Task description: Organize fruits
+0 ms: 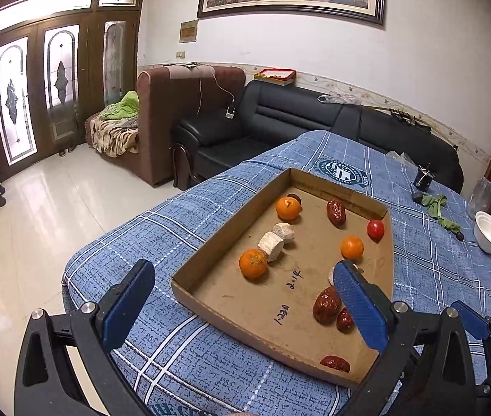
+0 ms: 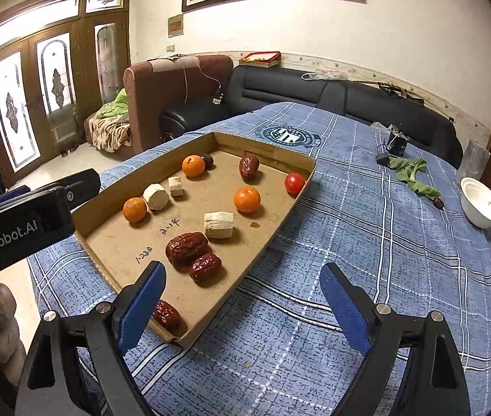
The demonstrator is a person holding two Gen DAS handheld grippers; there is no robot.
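Hovering over the near end of a shallow cardboard tray (image 2: 266,242) on a blue plaid tablecloth (image 2: 367,228), both tools stand with jaws apart and nothing between them: the right gripper (image 2: 243,298) straddles the tray's near right wall, and the left gripper (image 1: 245,298) hangs above its near left corner. Everything to be sorted lies loose on the tray floor. Three oranges (image 2: 247,199) sit at the far left, the near left and the middle; they look firm and round, likely to roll if nudged, so a grip across the widest part seems best. A cherry tomato (image 2: 294,183) rests against the far right wall, smooth, thin-skinned and probably easy to crush, wanting a light squeeze. The red dates (image 2: 187,248) are wrinkled, light and slightly soft; the two nearest touch each other, their long axes running left to right, so closing across the short width should hold them. A third date (image 2: 166,313) lies in the near corner, partly hidden behind the right gripper's left finger (image 2: 141,308). A pale cut cylinder (image 2: 218,225) lies on its side just beyond the dates, axis left to right. A white bowl (image 2: 481,204) sits well apart at the far right.
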